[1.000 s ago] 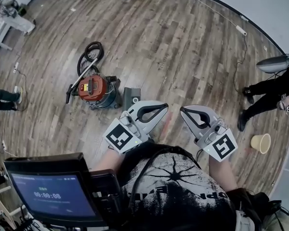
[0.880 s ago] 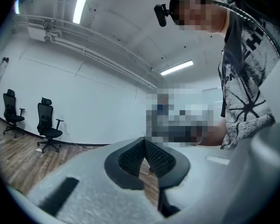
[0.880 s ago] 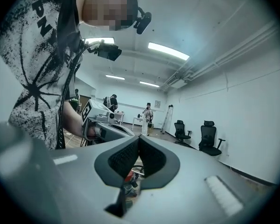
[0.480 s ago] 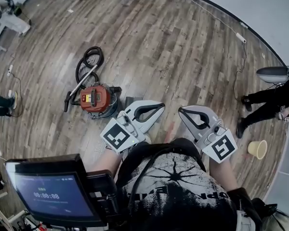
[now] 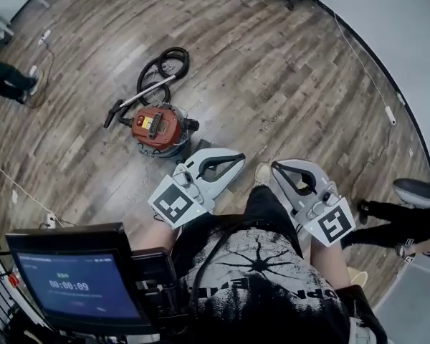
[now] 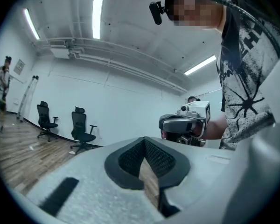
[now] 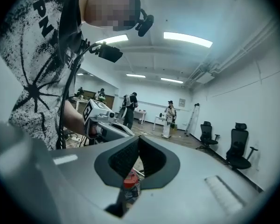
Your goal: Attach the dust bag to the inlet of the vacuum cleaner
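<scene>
Looking down in the head view, the vacuum cleaner (image 5: 156, 129) is seen standing on the wood floor (image 5: 272, 77), ahead and to the left, well apart from both tools. It has a red lid w/ a yellow label and a grey-blue drum below. A black hose (image 5: 165, 64) is coiled behind it and a wand (image 5: 137, 97) is laid at an angle. Inlet detail can't be made out at this size. A dark grey flat item (image 5: 195, 147) lies just beside the drum, its near edge cut off by the left gripper (image 5: 238, 158); what it is cannot be told. The left gripper and right gripper (image 5: 275, 168) are held side by side in front of the torso, tips pressed together, nothing pinched. Hands are hidden under the gripper bodies & marker cubes. A screen (image 5: 79, 282) covers the lower left corner. A bystander's legs (image 5: 390, 221) are cropped at the right edge.

Left gripper view: the left gripper (image 6: 143, 158) is seen w/ pads meeting, only a sliver of floor shown below them. The right gripper (image 6: 170, 123) and two office chairs (image 6: 81, 129) are seen beyond.

Right gripper view: the right gripper (image 7: 137, 148) is likewise pressed together on nothing. Through the slit under the pads a bit of the vacuum cleaner (image 7: 130, 180), its red lid, is glimpsed; the rest is blocked by the jaw bodies. The left gripper (image 7: 123, 129) is seen at left. Bkgd people (image 7: 128, 108) are too small for detail.
</scene>
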`<state>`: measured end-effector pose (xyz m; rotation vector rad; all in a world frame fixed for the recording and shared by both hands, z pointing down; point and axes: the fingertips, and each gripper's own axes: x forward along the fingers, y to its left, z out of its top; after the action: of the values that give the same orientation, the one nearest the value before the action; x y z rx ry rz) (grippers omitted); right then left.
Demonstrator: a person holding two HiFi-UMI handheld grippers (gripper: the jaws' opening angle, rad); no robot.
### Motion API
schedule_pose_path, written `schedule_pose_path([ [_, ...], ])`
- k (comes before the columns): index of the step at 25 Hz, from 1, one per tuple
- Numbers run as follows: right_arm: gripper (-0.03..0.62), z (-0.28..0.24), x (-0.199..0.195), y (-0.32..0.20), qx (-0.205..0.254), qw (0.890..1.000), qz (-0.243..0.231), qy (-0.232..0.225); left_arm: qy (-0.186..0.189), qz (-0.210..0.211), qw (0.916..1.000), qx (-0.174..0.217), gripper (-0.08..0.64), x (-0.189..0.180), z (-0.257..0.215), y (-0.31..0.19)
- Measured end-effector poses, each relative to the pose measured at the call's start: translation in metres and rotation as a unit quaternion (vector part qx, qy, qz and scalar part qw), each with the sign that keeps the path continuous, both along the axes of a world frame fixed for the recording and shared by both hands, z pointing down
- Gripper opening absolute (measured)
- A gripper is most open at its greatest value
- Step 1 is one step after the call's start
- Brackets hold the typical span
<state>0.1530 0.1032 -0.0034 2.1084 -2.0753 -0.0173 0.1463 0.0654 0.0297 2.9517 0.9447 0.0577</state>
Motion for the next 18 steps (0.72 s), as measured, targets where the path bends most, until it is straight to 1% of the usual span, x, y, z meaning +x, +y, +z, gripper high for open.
schedule_pose_path([
  [2, 0.005, 0.006, 0.019, -0.014, 0.001, 0.999, -0.044, -0.001, -0.003, -0.048, 0.9989, 0.004, 0.003, 0.013, 0.003, -0.015],
  [5, 0.005, 0.003, 0.045, -0.034, 0.015, 0.993, -0.117, -0.001, 0.003, -0.113, 0.9935, -0.016, 0.003, 0.037, -0.004, -0.025],
  [7, 0.005, -0.001, 0.057, -0.043, 0.022, 0.986, -0.163, -0.001, 0.002, -0.151, 0.9886, -0.001, 0.003, 0.050, -0.009, -0.029],
  [8, 0.005, -0.001, 0.064, -0.045, 0.017, 0.983, -0.183, 0.003, 0.000, -0.175, 0.9846, 0.006, 0.003, 0.056, -0.011, -0.032],
  [9, 0.005, 0.001, 0.073, -0.045, 0.011, 0.979, -0.201, 0.008, 0.000, -0.204, 0.9790, 0.006, 0.003, 0.062, -0.014, -0.038],
  [11, 0.005, 0.006, 0.093, -0.040, 0.001, 0.972, -0.235, 0.016, -0.002, -0.263, 0.9646, -0.011, 0.003, 0.070, -0.016, -0.047],
  [13, 0.005, 0.011, 0.111, -0.033, 0.004, 0.964, -0.265, 0.019, -0.011, -0.311, 0.9500, -0.028, 0.003, 0.074, -0.014, -0.052],
  [14, 0.005, 0.012, 0.117, -0.032, 0.008, 0.960, -0.279, 0.018, -0.015, -0.331, 0.9430, -0.029, 0.003, 0.075, -0.014, -0.054],
  [16, 0.005, 0.012, 0.123, -0.033, 0.014, 0.952, -0.307, 0.005, -0.016, -0.365, 0.9308, -0.012, 0.003, 0.077, -0.020, -0.057],
  [18, 0.005, 0.011, 0.123, -0.033, 0.009, 0.942, -0.334, -0.006, -0.014, -0.386, 0.9222, 0.006, 0.003, 0.080, -0.026, -0.055],
])
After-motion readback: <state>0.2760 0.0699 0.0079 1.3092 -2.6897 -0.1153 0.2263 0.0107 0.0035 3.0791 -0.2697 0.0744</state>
